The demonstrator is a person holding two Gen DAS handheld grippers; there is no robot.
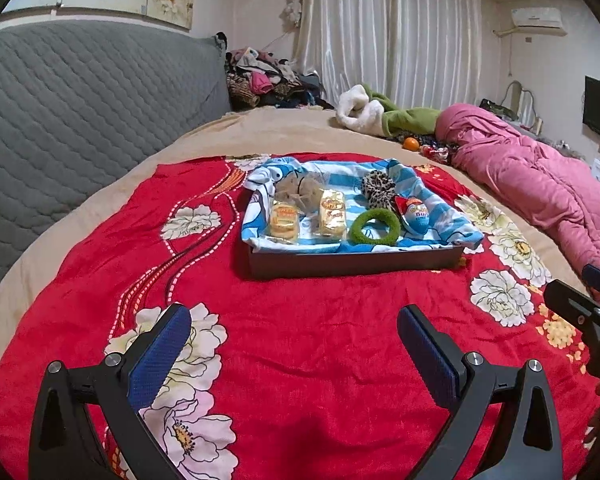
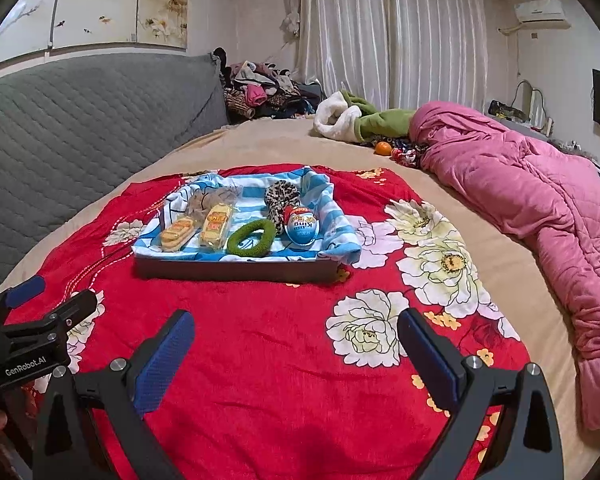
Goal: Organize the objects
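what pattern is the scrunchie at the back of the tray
Leopard print scrunchie, clearest in the left wrist view.

The left black gripper with blue rubber pads (image 1: 294,354) hangs low over the red flowered blanket (image 1: 300,320), its two fingers spread wide with nothing between them. The right black gripper with blue rubber pads (image 2: 296,354) hangs just beside it, spread wide and empty too.

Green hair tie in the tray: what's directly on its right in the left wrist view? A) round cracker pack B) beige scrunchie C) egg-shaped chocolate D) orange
C: the green hair tie lies at the tray's front, with the egg-shaped chocolate directly to its right.
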